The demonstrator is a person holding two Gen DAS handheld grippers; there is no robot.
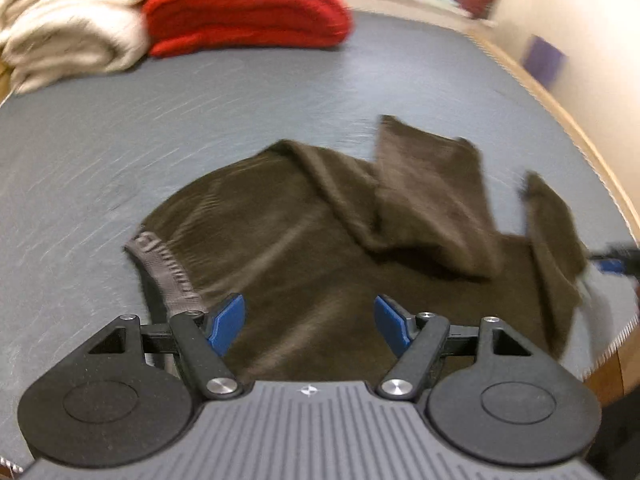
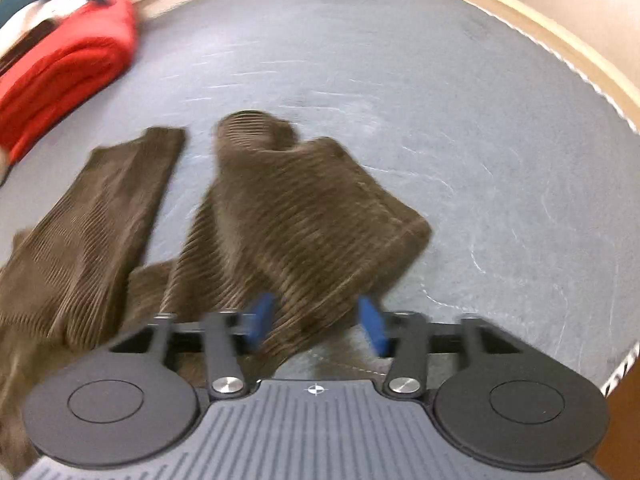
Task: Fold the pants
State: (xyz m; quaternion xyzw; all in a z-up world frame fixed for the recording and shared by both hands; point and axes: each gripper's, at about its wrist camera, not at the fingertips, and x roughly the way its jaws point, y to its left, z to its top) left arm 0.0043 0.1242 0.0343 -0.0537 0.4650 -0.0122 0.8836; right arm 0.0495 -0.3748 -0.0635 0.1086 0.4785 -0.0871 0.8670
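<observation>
Brown pants (image 1: 320, 240) are lying rumpled mid-frame on the grey bed (image 1: 120, 120); left claw (image 1: 310, 324) and right claw (image 2: 318, 326) are both hovering released.

Brown ribbed pants (image 2: 280, 208), red blanket (image 1: 248, 8)

One pair brown corduroy pants (image 1: 320, 232), two legs showing, one grey waistband (image 1: 172, 276); one red folded blanket (image 1: 248, 8); one cream folded blanket (image 1: 68, 28); one grey bed (image 1: 200, 112); two hand-held grippers: left hand-held gripper (image 1: 310, 322), right hand-held gripper (image 2: 318, 322), each with two blue pads (image 1: 228, 320); one purple item (image 1: 544, 60) by wall, too blurred to identify.
</observation>
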